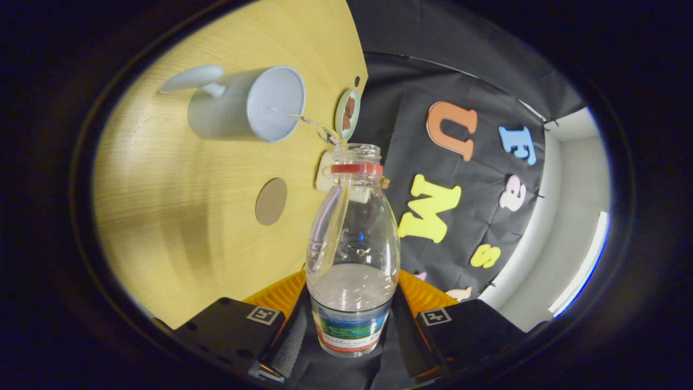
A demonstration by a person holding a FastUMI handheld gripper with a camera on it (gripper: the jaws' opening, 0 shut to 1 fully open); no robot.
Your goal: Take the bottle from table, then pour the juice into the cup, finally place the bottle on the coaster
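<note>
No readable text: bottle [352,233] label print too small, gripper [349,330] fingers' square markers unlettered.

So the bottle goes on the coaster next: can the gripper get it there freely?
Probably yes: the gripper is shut on the bottle, and the round coaster lies bare on the table, apart from the cup.

The bottle [352,238] is clear plastic with a red ring at its neck and a label of blue, green and white edged in red. The cup [246,103] is pale grey-blue, whitish inside. A brown round coaster [271,201] lies on the light, fine-grained wooden table [162,216]. The tongs [349,325] clamping the bottle are black, with orange ribbing behind and small black-and-white square markers.
</note>
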